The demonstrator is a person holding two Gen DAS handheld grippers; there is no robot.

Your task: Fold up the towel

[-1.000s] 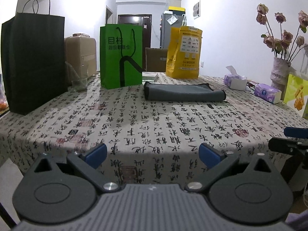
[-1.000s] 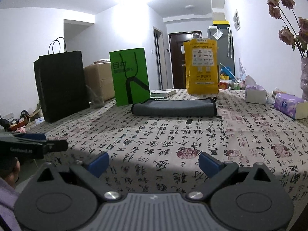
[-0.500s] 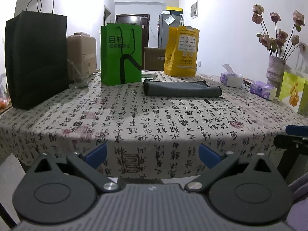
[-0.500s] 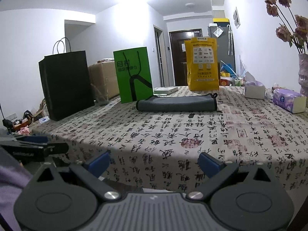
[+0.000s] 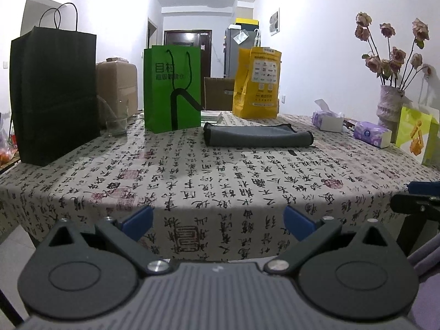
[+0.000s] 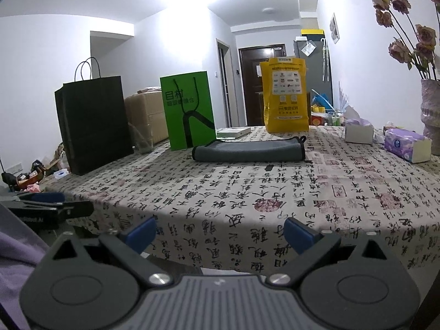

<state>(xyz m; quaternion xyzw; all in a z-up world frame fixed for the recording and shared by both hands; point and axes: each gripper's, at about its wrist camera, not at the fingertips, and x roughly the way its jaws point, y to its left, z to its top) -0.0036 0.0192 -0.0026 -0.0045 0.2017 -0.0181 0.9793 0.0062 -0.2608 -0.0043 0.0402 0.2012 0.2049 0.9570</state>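
Observation:
A grey towel (image 5: 257, 135) lies folded into a long flat strip in the middle of the table, far from both grippers; it also shows in the right wrist view (image 6: 249, 150). My left gripper (image 5: 218, 221) is open and empty, held off the table's near edge. My right gripper (image 6: 220, 233) is open and empty, also just off the near edge. The right gripper shows at the right edge of the left wrist view (image 5: 420, 199), and the left gripper shows at the left edge of the right wrist view (image 6: 46, 206).
The table (image 5: 220, 181) has a cloth printed with calligraphy. At the back stand a black paper bag (image 5: 55, 96), a green bag (image 5: 172, 88), a yellow bag (image 5: 257, 82) and a glass (image 5: 117, 122). Tissue boxes (image 5: 371, 134) and a vase of flowers (image 5: 390, 104) are at the right.
Both grippers have drawn back from over the table to beyond its near edge and sit lower. The towel has not moved.

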